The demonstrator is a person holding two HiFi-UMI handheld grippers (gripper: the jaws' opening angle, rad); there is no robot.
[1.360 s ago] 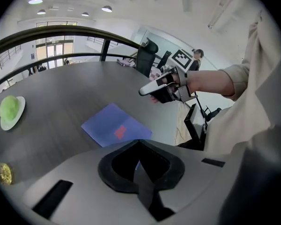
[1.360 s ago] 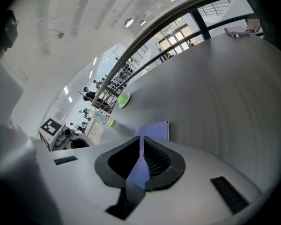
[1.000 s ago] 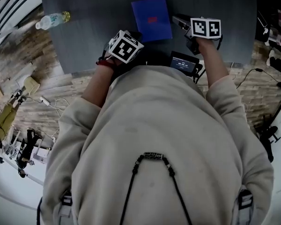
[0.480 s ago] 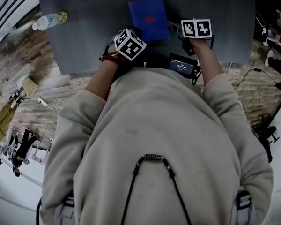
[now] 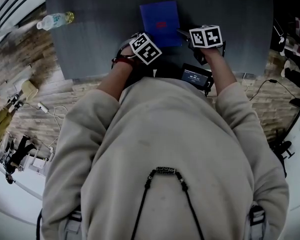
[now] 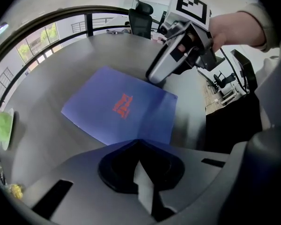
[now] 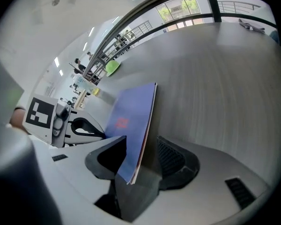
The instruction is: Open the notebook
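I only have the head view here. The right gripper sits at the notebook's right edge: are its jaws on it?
Observer: The right gripper has its jaws apart, a corner of the blue notebook between them, not clamped.
Operator: And the left?
Observer: The left gripper has its jaws together, tips at the notebook's near edge.
Operator: Cover lifted?
Observer: No, the left gripper view shows it closed on the table.

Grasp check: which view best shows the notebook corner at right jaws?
Right gripper view: notebook corner sits between its open jaws, page edges visible. Left gripper view shows the flat cover; head view, a blue rectangle.
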